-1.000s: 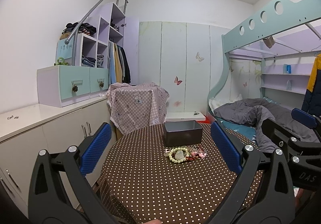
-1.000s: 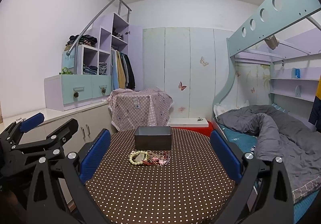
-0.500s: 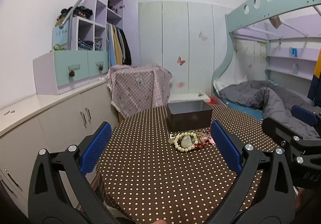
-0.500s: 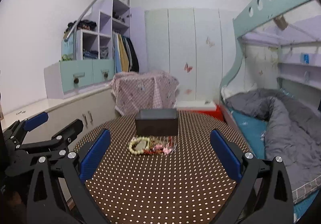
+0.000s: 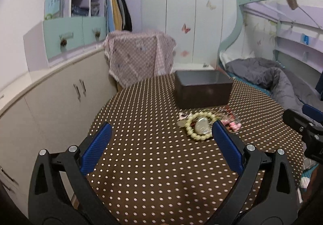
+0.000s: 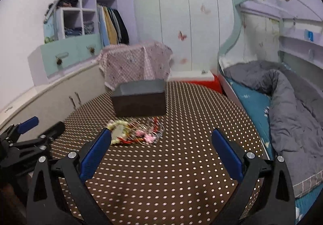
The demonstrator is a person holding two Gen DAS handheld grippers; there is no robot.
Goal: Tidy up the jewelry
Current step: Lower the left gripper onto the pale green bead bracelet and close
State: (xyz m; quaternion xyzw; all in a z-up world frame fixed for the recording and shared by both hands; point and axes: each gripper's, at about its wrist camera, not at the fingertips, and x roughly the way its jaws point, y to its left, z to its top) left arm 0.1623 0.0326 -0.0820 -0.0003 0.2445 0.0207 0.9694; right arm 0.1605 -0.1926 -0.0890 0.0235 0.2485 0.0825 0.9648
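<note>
**Both grippers spread, holding nothing**

We found the left gripper (image 5: 161, 132) and right gripper (image 6: 161, 140) with jaws wide apart above the dotted table (image 5: 153, 164). The jewelry (image 5: 201, 125) lay heaped just before the dark box (image 5: 202, 90).

Motion blur smears the jewelry pile (image 6: 137, 134); single pieces behind the bead bracelet (image 5: 198, 126) are indistinct

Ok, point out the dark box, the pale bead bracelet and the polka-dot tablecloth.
dark box (image 5: 202, 93), left wrist view, front wall.
pale bead bracelet (image 5: 193, 135), left wrist view, near-left beads.
polka-dot tablecloth (image 6: 161, 164), right wrist view, bare patch between the jaws.
</note>
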